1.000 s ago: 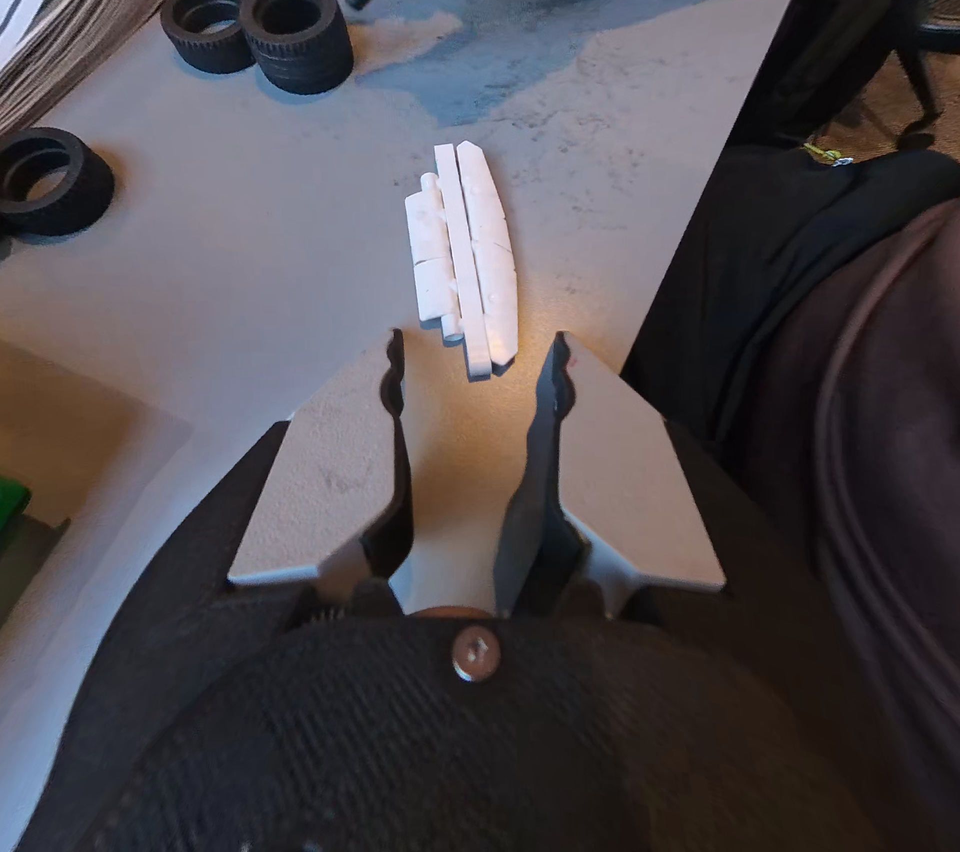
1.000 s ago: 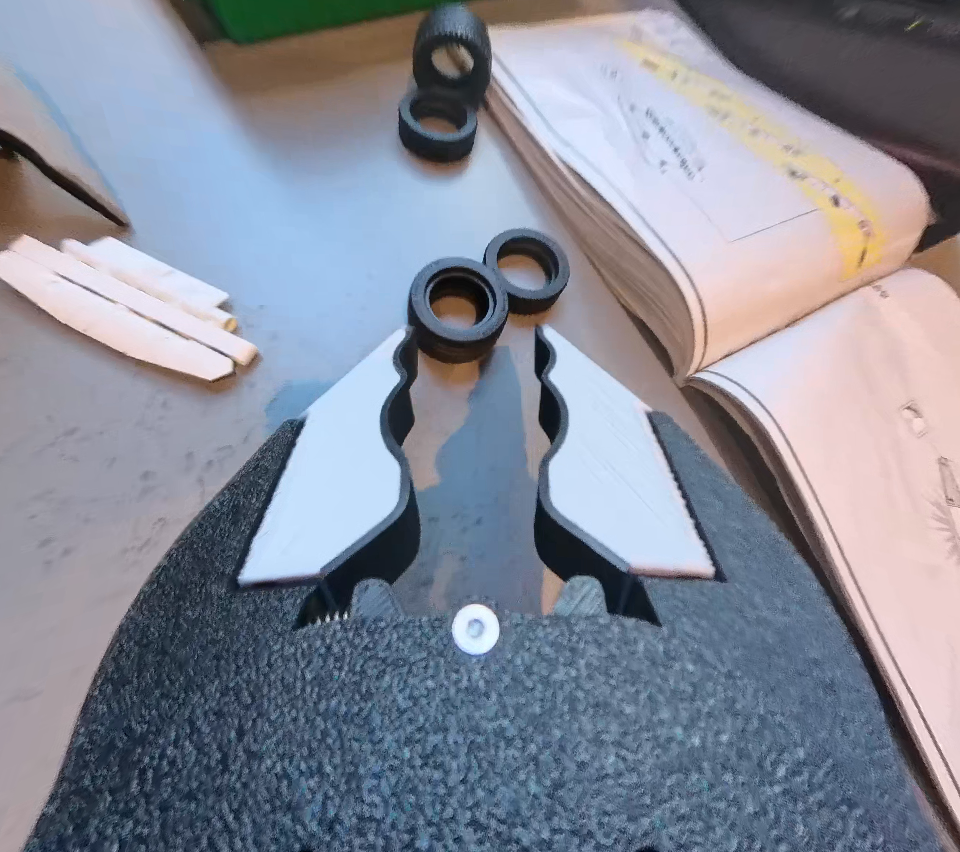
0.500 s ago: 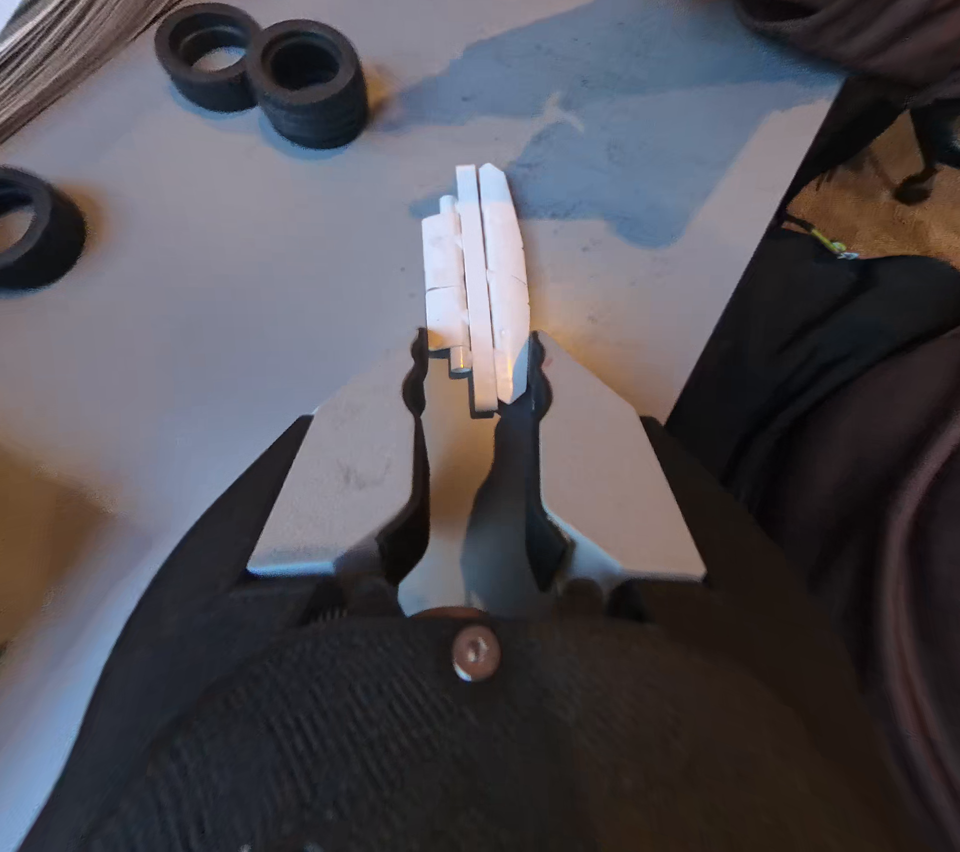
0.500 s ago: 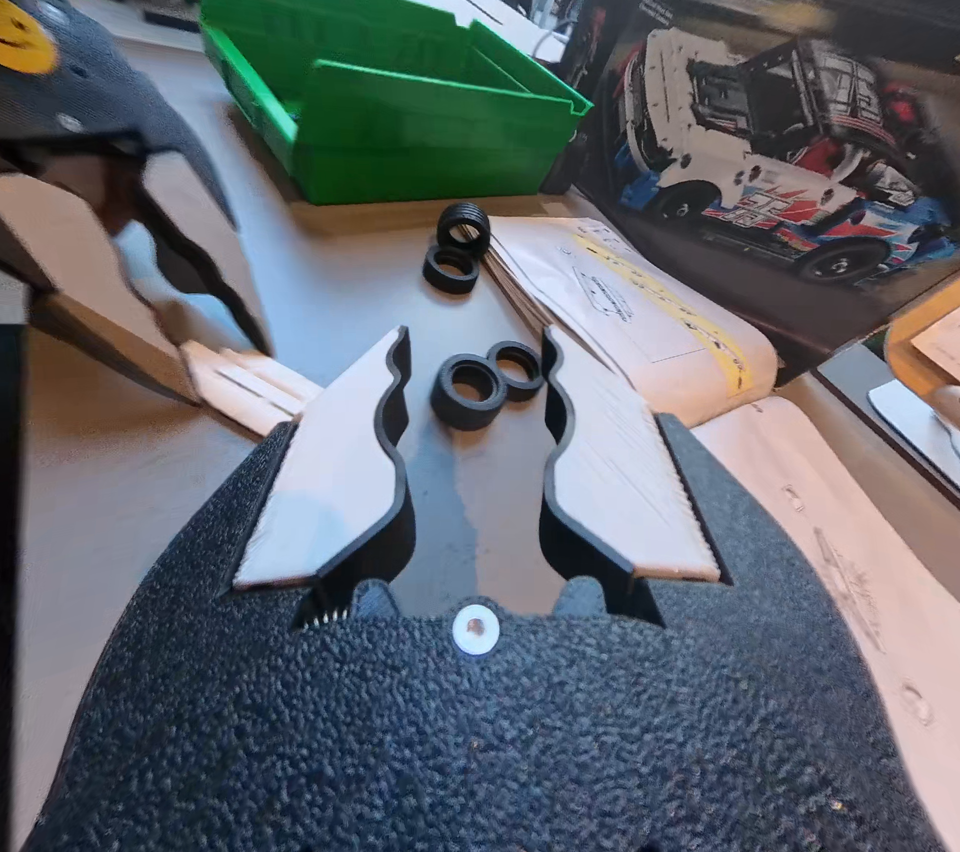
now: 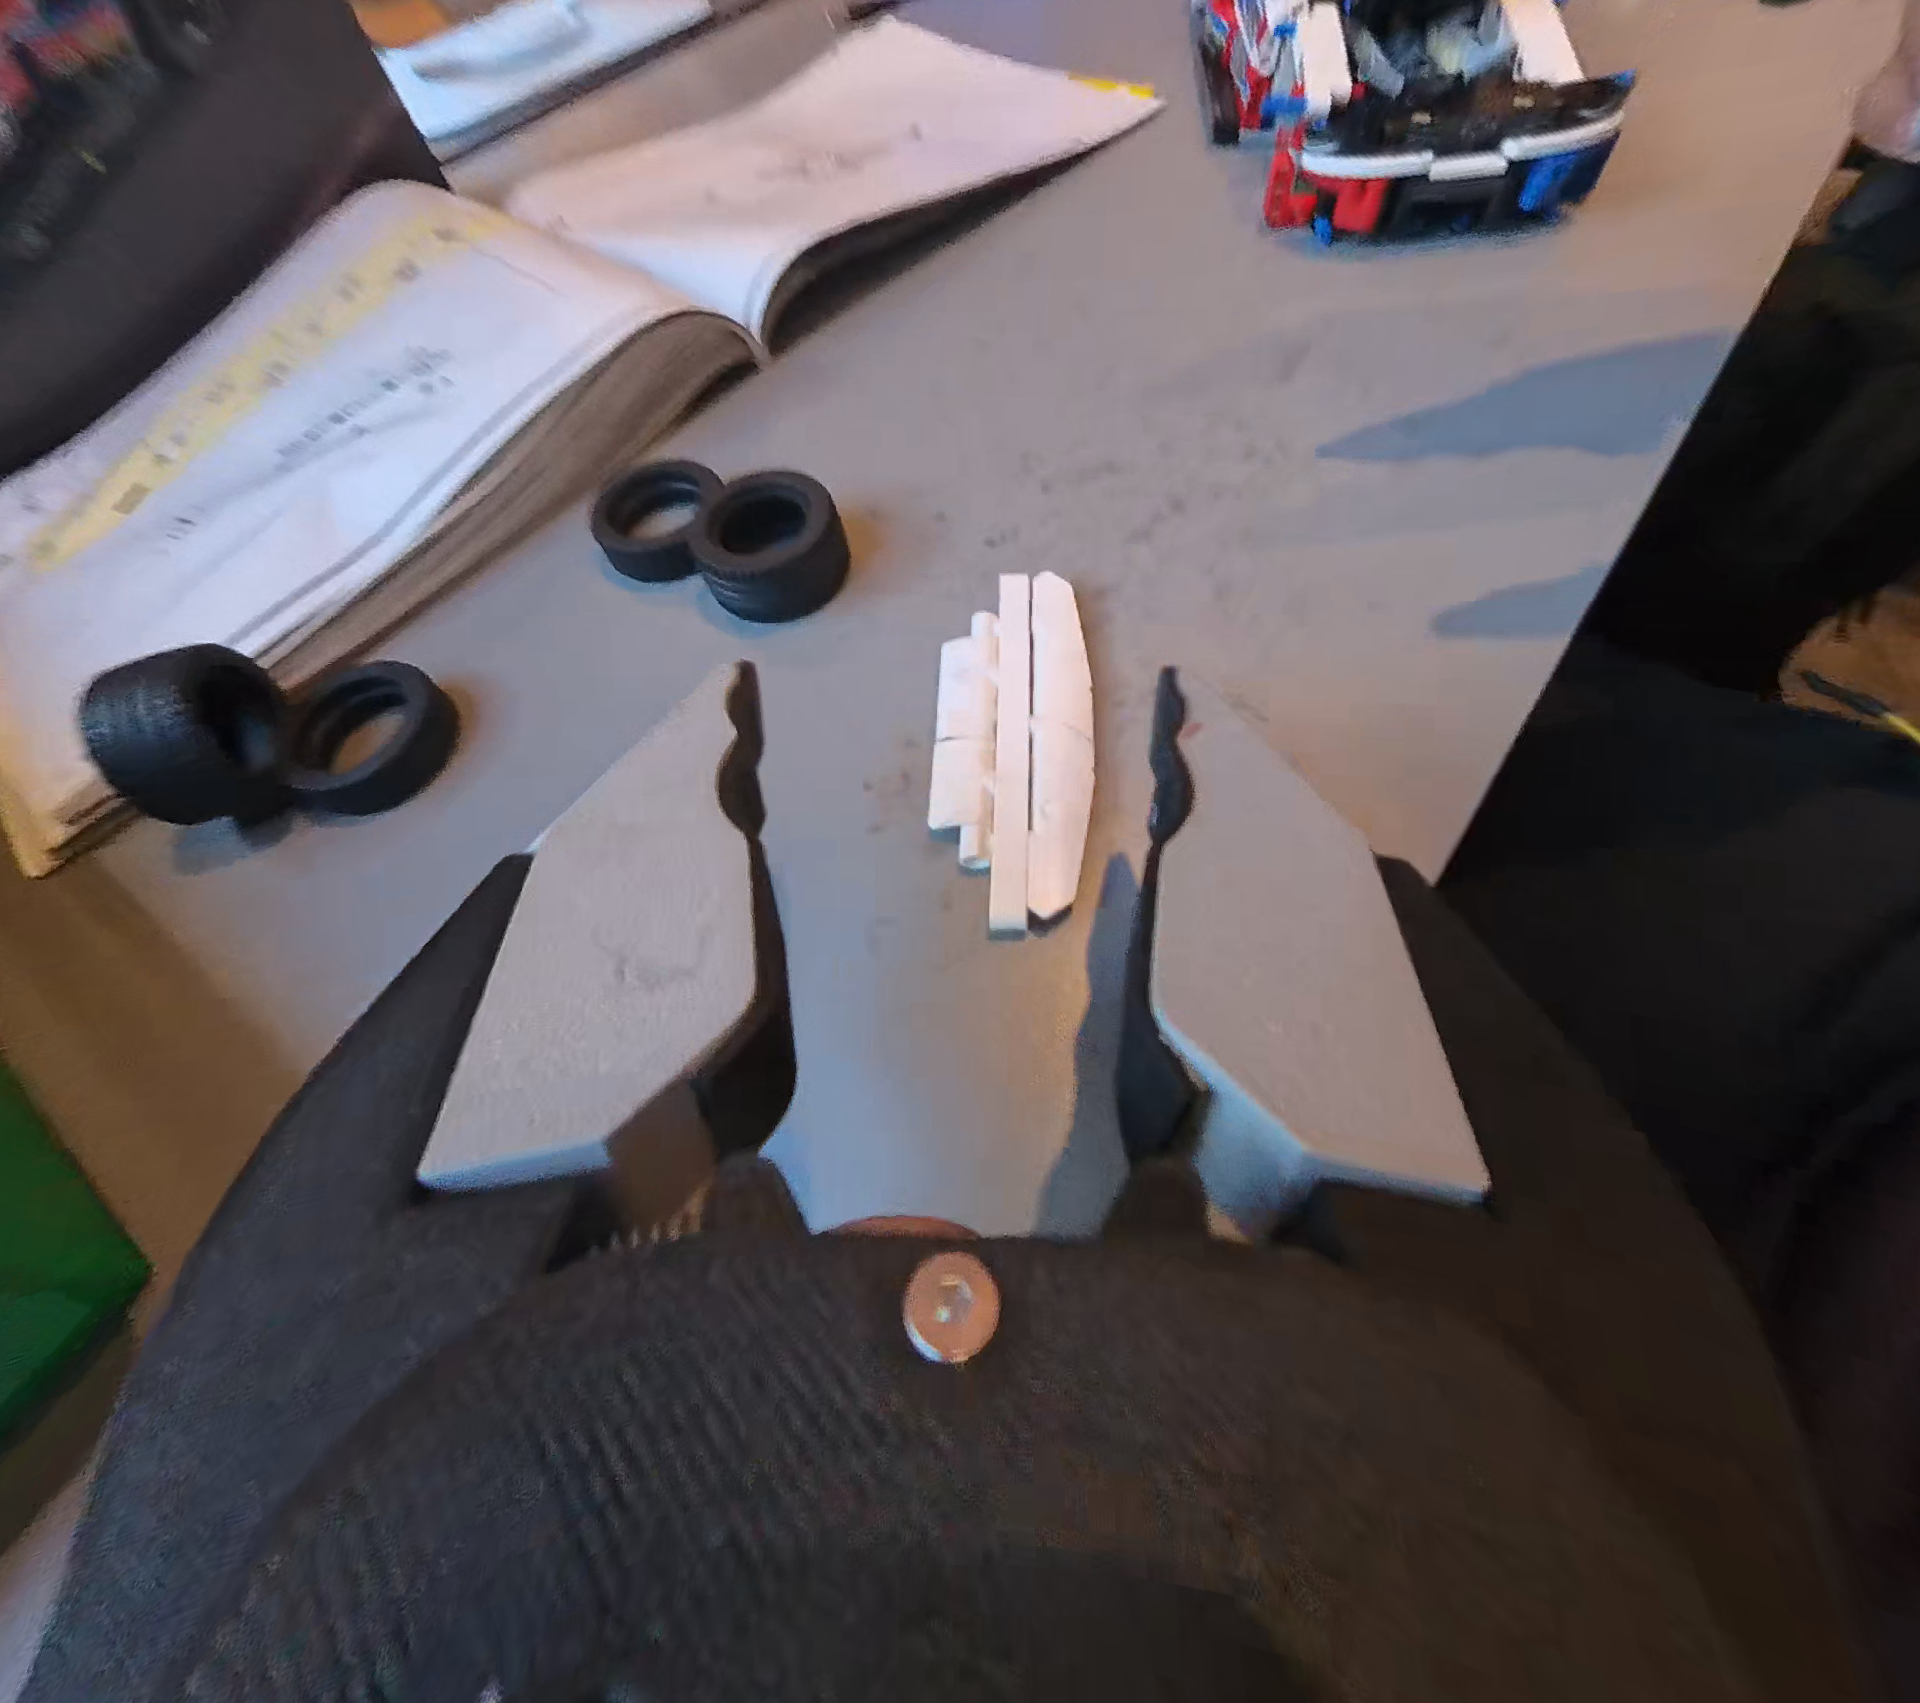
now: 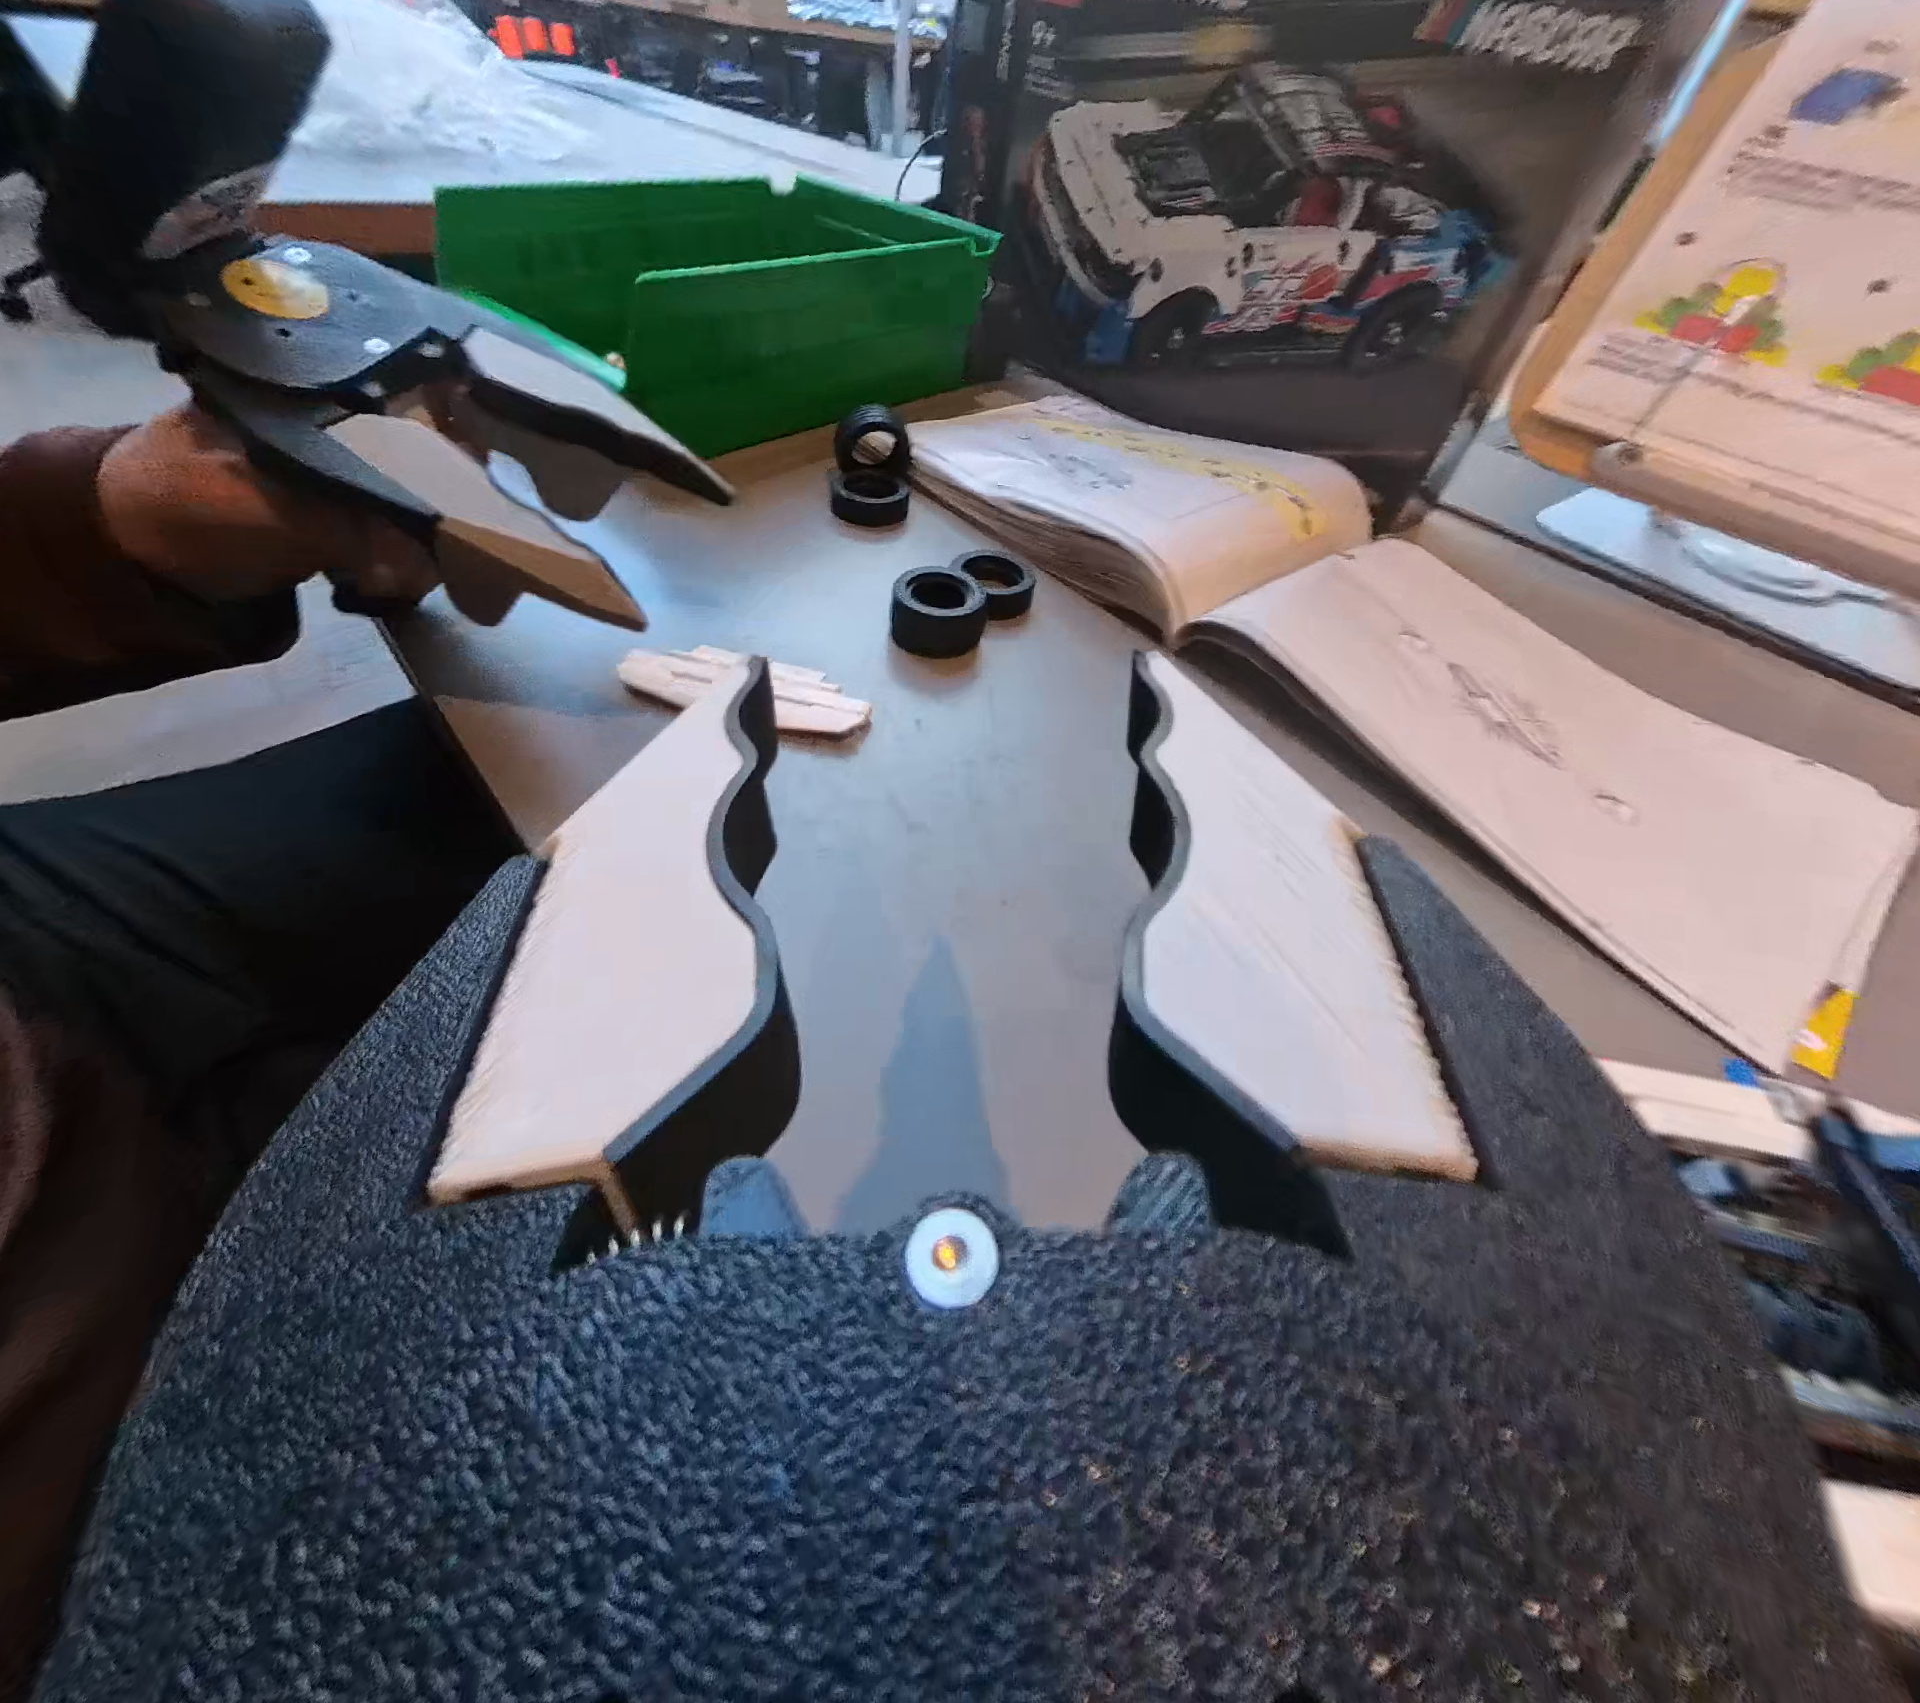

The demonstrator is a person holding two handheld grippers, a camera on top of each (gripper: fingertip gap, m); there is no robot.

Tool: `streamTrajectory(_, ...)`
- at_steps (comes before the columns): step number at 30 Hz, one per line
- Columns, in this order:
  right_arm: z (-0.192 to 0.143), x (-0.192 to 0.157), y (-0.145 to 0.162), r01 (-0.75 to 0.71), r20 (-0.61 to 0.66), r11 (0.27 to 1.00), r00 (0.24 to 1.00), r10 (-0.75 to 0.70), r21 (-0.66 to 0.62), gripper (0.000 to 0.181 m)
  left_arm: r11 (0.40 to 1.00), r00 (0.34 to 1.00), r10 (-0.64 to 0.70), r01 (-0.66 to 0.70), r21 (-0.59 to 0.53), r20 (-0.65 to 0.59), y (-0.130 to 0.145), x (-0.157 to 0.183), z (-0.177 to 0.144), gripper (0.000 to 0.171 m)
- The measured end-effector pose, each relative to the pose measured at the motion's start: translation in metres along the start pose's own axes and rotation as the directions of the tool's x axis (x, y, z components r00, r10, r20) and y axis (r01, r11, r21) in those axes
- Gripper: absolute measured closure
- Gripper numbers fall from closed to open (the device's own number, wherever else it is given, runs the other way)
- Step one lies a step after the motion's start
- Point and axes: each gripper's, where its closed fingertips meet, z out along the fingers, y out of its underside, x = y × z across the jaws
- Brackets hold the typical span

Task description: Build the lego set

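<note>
My left gripper is wide open and holds nothing. It hangs a little above the white lego assembly, which lies flat on the grey table between my two fingers, closer to the right one. My right gripper is also wide open and empty, raised over the table and pointing toward the black tires.

I think the risk is in the closing. The white assembly is made of several thin strips side by side, so if I pinch it off-centre, it may tilt, slip out, or come apart. It also lies near the table edge on my right side, and a push from the left finger could slide it over and drop it to the floor.

For moving, the table is open ahead, between the white piece and the partly built car at the far end. On the left, the pair of tires and the open instruction book limit the room. The green bin stands well apart.
</note>
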Motion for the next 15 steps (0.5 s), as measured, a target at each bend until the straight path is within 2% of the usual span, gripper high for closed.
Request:
streamTrajectory(3, -0.017, 0.022, -0.013, -0.011, -0.063, 0.997, 0.998, 0.016, 0.077, 0.113, 0.997, 1.000, 0.003, -0.004, 0.072, 0.021, -0.012, 0.003, 0.002, 0.095)
streamTrajectory(6, -0.053, 0.063, -0.022, -0.089, -0.144, 0.979, 0.983, 0.116, 0.184, 0.113, 0.986, 0.999, 0.017, -0.011, 0.169, -0.032, -0.045, 0.021, 0.011, 0.096)
streamTrajectory(7, -0.070, 0.080, -0.023, -0.112, -0.181, 0.968, 0.971, 0.155, 0.227, 0.115, 0.984, 0.998, 0.048, -0.041, 0.171, -0.036, -0.057, 0.025, 0.016, 0.101)
streamTrajectory(9, -0.105, 0.117, -0.019, -0.130, -0.275, 0.942, 0.936, 0.219, 0.308, 0.126, 0.979, 0.992, 0.123, -0.115, 0.167, -0.035, -0.087, 0.023, 0.034, 0.125)
streamTrajectory(11, -0.136, 0.156, -0.012, -0.146, -0.354, 0.921, 0.892, 0.280, 0.361, 0.132, 0.982, 0.987, 0.146, -0.136, 0.129, -0.069, -0.119, 0.016, 0.072, 0.129)
streamTrajectory(13, -0.160, 0.188, -0.013, -0.139, -0.384, 0.900, 0.870, 0.310, 0.412, 0.132, 0.989, 0.979, 0.146, -0.145, 0.014, -0.143, -0.143, 0.012, 0.126, 0.117)
streamTrajectory(15, -0.175, 0.208, -0.017, -0.145, -0.380, 0.885, 0.864, 0.331, 0.441, 0.131, 0.991, 0.967, 0.110, -0.125, -0.050, -0.230, -0.166, 0.015, 0.179, 0.101)
